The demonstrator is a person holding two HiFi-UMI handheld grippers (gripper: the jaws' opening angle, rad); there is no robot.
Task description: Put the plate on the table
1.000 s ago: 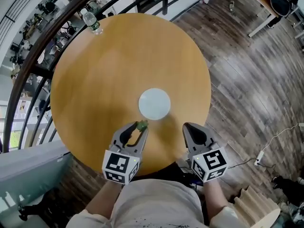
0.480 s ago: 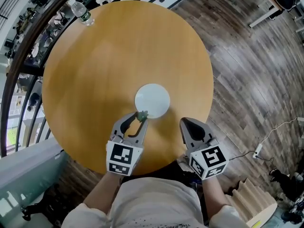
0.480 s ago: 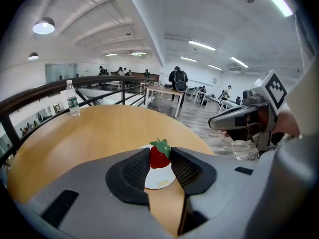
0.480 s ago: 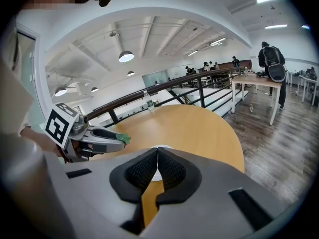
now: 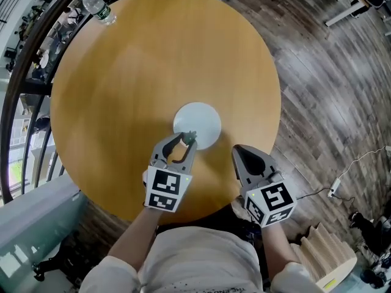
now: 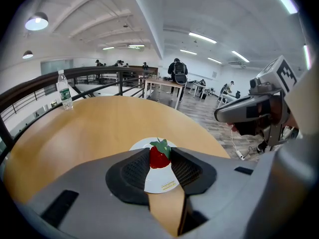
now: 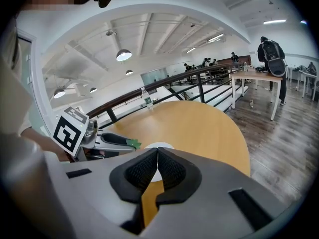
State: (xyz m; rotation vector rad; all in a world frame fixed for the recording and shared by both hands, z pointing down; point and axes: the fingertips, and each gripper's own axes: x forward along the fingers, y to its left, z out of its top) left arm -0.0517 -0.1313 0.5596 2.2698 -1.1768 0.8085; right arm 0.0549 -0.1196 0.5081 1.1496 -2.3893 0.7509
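A white plate (image 5: 198, 122) lies flat near the middle of the round wooden table (image 5: 122, 90). My left gripper (image 5: 189, 138) is shut on a red strawberry (image 6: 159, 156) with green leaves, held just over the plate's near edge (image 6: 141, 145). In the head view the strawberry (image 5: 190, 137) shows at the jaw tips. My right gripper (image 5: 237, 151) hovers to the right of it, over the table's near edge, shut with nothing between its pads (image 7: 157, 156). From the right gripper view I see the plate (image 7: 158, 146) just past the jaws and the left gripper (image 7: 130, 143) at the left.
A clear water bottle (image 5: 98, 8) stands at the table's far left edge, by a dark railing (image 5: 24, 78). Wood-plank floor (image 5: 330, 102) lies to the right, with a cable and plug (image 5: 335, 192). People and desks stand far off in the hall.
My left gripper has moved forward with the strawberry, from short of the plate to over its near edge. The right gripper has stayed about where it was.
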